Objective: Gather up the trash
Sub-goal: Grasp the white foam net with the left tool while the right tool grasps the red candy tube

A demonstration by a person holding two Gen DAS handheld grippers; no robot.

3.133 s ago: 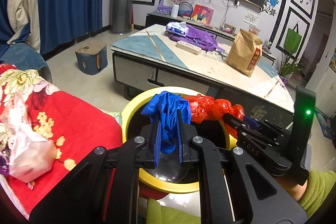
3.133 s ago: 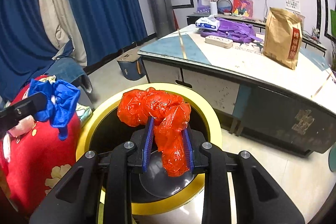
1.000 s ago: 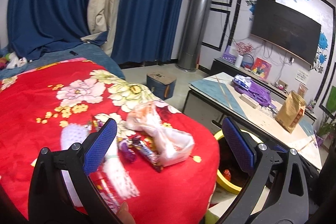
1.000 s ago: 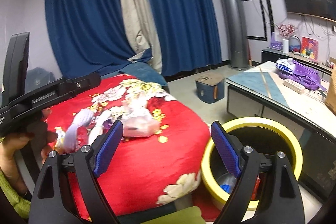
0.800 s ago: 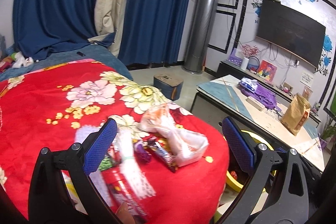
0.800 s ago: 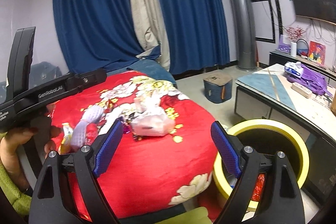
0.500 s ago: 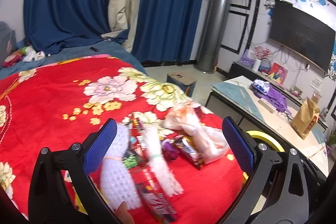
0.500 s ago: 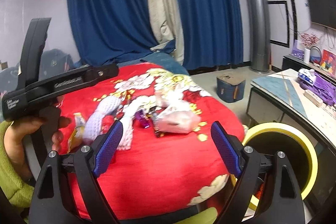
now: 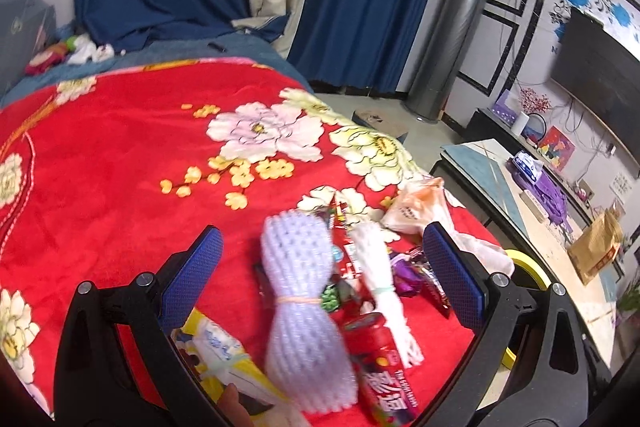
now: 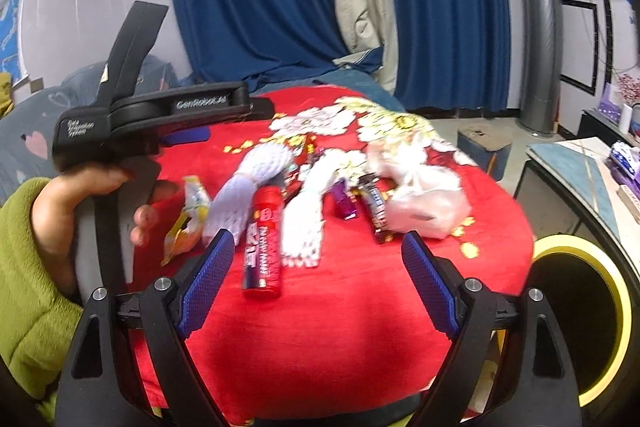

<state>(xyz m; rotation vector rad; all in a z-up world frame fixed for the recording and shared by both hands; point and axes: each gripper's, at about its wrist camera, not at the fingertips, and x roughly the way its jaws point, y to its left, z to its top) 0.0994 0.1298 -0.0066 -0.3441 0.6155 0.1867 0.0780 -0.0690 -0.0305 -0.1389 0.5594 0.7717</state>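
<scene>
The left gripper (image 9: 320, 269) hovered with jaws wide and empty over the litter on the red blanket (image 9: 120, 167): yellow packet (image 9: 216, 351), foam net (image 9: 304, 307) and red tube (image 9: 384, 367) at lower centre. The right gripper (image 10: 316, 281) was likewise spread and empty. Much was left for the yellow bin (image 10: 580, 307) at lower right.

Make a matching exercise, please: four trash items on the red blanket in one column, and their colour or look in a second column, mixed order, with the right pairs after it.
Things:
1. foam net sleeve
2. candy tube
3. plastic bag
4. small wrapper

Looks:
A. red, with white print along its side
B. purple and shiny
C. pale lilac mesh, tied at its middle with a rubber band
D. thin, whitish and crumpled

Right pairs: 1-C, 2-A, 3-D, 4-B
</scene>
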